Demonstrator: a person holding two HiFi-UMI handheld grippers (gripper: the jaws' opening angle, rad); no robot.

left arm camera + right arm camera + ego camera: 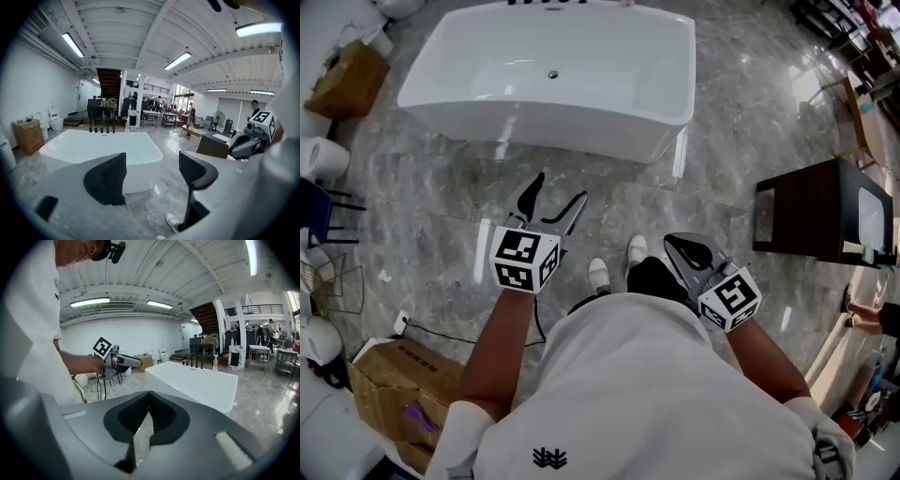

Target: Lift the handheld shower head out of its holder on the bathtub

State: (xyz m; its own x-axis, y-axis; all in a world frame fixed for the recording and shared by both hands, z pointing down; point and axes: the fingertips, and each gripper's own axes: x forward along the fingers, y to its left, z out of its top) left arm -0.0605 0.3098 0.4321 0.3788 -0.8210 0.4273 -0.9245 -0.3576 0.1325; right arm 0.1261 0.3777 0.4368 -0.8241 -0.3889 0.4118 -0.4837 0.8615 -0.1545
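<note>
**Both Tongs Were Far From the Shower Head**

The shower head was hard to find. A row of small dark fittings (101, 129) stood on the far rim of the bathtub (562, 131). They were too tiny to tell which one was the shower head or its holder. In the head view the top edge of the picture cut them off, so only little black tips showed. The person's white shirt hid the floor right under them, and only two white shoes (598, 274) peeked out.

The left gripper (561, 190) had its tongs let go and spread wide. Nothing sat between them; only the floor and the tub showed through the gap. The right gripper (673, 242) had its tongs squeezed tight together, with nothing in them. Both were held over the floor, on the near side of the tub and well apart from the fittings.

The tub was smooth, shiny and white, with round corners and a small drain in the bottom. The floor was glossy grey stone with pale wavy lines. The tong pads were black and ribbed. Each gripper had a white cube with black square marks. A brown cardboard box (389, 384) sat at the lower left, partly cut off.
</note>
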